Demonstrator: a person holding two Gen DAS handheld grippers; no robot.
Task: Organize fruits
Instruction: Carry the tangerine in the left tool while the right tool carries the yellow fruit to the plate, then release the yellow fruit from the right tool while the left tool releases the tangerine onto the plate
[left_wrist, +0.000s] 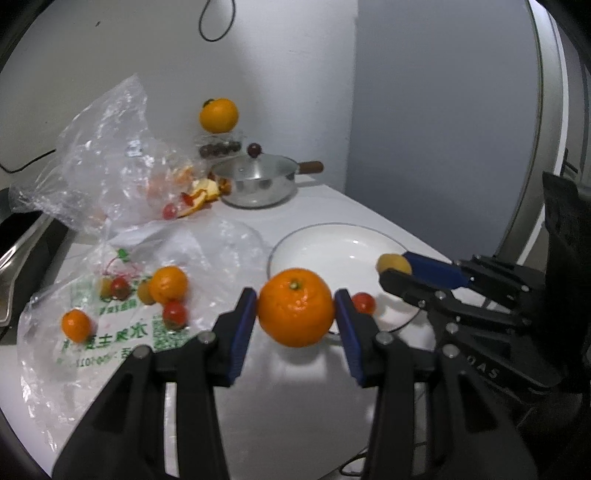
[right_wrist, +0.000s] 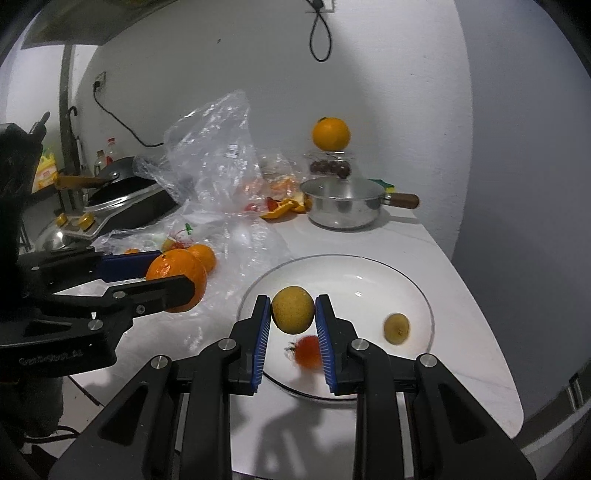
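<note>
My left gripper (left_wrist: 295, 306) is shut on a large orange (left_wrist: 295, 307) and holds it above the table just left of the white plate (left_wrist: 332, 251). It also shows in the right wrist view (right_wrist: 177, 278). My right gripper (right_wrist: 293, 314) is shut on a small yellow fruit (right_wrist: 293, 309) above the plate (right_wrist: 369, 273). On the plate lie a red cherry tomato (right_wrist: 307, 350) and another yellow fruit (right_wrist: 396, 328). Several small oranges (left_wrist: 168, 284) and tomatoes (left_wrist: 174, 313) lie on a flat plastic bag (left_wrist: 110, 332) at the left.
A steel pot (left_wrist: 255, 181) with a wooden handle stands at the back, with peels (left_wrist: 203, 195) and a crumpled plastic bag (left_wrist: 103, 158) beside it. An orange (left_wrist: 218, 115) sits on a glass jar (left_wrist: 219, 146) behind. A stove with a black pan (right_wrist: 125, 199) is far left.
</note>
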